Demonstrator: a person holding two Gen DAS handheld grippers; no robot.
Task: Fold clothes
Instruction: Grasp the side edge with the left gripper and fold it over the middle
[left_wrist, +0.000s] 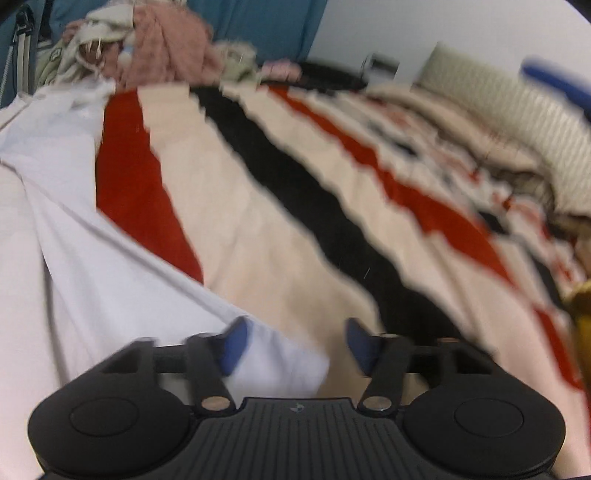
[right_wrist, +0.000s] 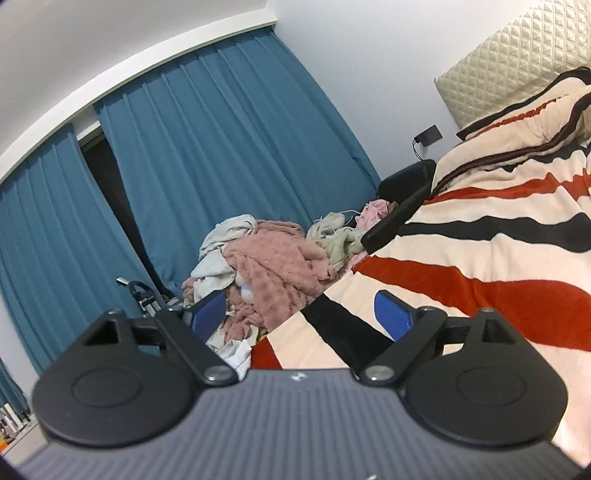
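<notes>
A white garment (left_wrist: 81, 266) lies spread over the left of a bed with a cream, red and black striped blanket (left_wrist: 280, 206). My left gripper (left_wrist: 295, 343) is open just above the garment's near corner; its left blue pad (left_wrist: 236, 343) overlaps the white cloth, with nothing pinched. This view is motion-blurred. My right gripper (right_wrist: 301, 314) is open and empty, held above the blanket's edge (right_wrist: 461, 258), facing a pile of pink and pale clothes (right_wrist: 266, 258).
The heap of pink and cream clothes (left_wrist: 155, 48) sits at the far end of the bed. Blue curtains (right_wrist: 207, 147) cover the wall behind. A quilted cream headboard (right_wrist: 517, 62) and rumpled bedding (left_wrist: 480, 140) are on the right. A metal frame (right_wrist: 140, 295) stands by the curtains.
</notes>
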